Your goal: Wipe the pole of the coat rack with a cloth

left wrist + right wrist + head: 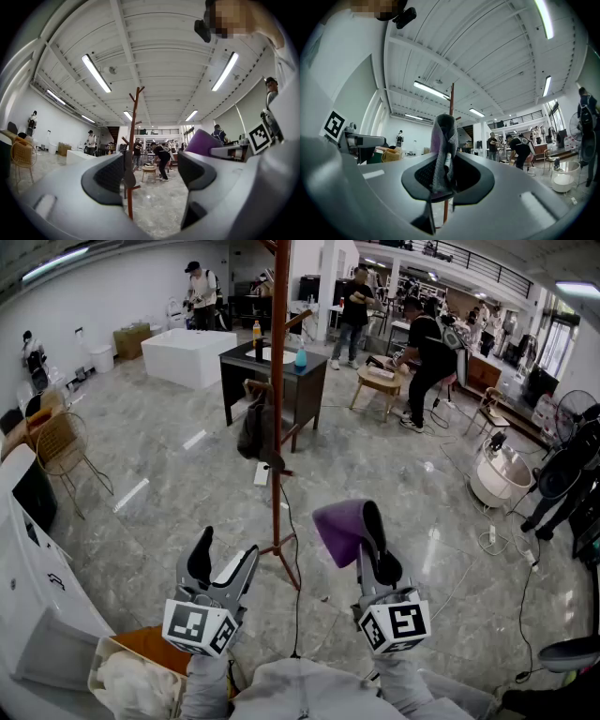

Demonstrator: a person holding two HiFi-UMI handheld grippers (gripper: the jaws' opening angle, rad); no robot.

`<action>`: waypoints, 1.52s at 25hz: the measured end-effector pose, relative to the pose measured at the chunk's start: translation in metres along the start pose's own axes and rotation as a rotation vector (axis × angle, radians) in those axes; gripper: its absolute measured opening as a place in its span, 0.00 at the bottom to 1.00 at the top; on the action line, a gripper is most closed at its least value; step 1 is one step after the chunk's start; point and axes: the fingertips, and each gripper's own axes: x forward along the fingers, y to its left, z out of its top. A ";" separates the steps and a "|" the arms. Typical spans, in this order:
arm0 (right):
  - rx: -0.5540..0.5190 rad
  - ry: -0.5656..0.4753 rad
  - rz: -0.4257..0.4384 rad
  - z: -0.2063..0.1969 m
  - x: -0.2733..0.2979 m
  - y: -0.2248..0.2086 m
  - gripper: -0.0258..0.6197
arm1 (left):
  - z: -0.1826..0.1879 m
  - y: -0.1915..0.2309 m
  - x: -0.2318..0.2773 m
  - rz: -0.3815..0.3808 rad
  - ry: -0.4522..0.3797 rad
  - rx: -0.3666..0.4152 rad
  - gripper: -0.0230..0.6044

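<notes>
The coat rack's pole (278,381) was a slim, reddish-brown shaft that stood upright on splayed legs on the glossy grey floor (169,474), straight ahead of us and between our two grippers. Short pegs of the same colour branched from it. A dark bag (254,430) hung against its left side at mid-height, and a small white tag (262,474) dangled just below the bag, too small to read.

The cloth (339,529) was purple and soft. It was bunched upright in the right gripper (367,532), whose jaws were pinched tight on it. In the right gripper view the cloth (443,150) showed a grey fold and a small white sewn-in label that we could not read, with the pole (452,101) rising behind it.

The left gripper (228,554) was near the pole and apart from it, its jaws spread with nothing between them. In its own view only the distant pole (135,122) showed through the gap.

Each gripper carried a cube with black-and-white square markers (199,626) but no lettering. Behind the rack stood a dark table (246,367) with an orange bottle (256,331) and a blue bottle (301,358).
</notes>
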 end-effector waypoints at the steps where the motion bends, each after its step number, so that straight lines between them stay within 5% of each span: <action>1: -0.001 0.000 0.001 0.000 0.000 0.000 0.12 | 0.000 0.000 0.000 0.000 0.000 0.001 0.65; 22: 0.029 -0.009 0.035 -0.005 0.016 -0.005 0.12 | -0.006 0.004 0.015 0.024 0.012 0.002 0.65; 38: 0.077 -0.034 0.147 -0.007 0.034 -0.066 0.12 | -0.021 -0.038 0.055 0.117 0.027 0.019 0.65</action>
